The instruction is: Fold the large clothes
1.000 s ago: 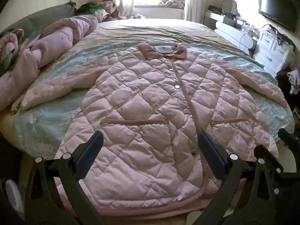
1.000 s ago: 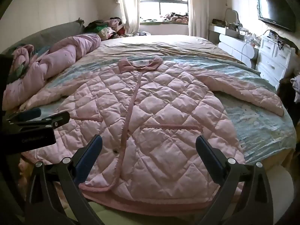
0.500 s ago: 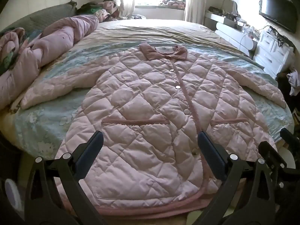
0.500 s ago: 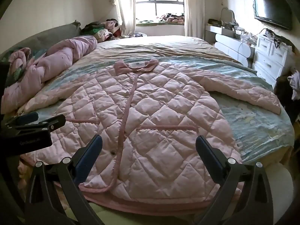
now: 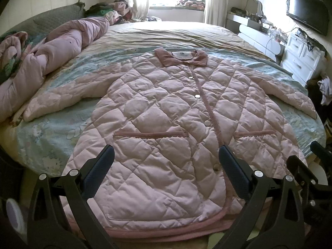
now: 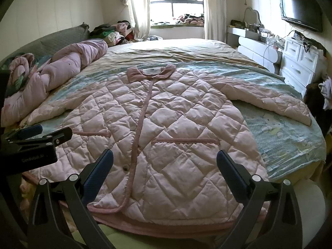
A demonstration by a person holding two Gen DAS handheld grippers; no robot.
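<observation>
A large pink quilted coat lies flat and buttoned on the bed, collar toward the window, both sleeves spread out to the sides, hem at the near edge. My left gripper hovers open above the hem, left of the button strip, with nothing between its fingers. My right gripper hovers open above the hem on the right half, also holding nothing. The left gripper's body shows at the left edge of the right wrist view; the right gripper's body shows at the right edge of the left wrist view.
A rolled pink duvet lies along the bed's left side by a grey headboard. Clothes are piled near the window. White drawers and a wall television stand on the right. Pale blue sheet shows under the sleeves.
Both grippers have tilted up and pulled back slightly, so more of the window and far wall shows. The coat has not moved and both grippers stay open.
</observation>
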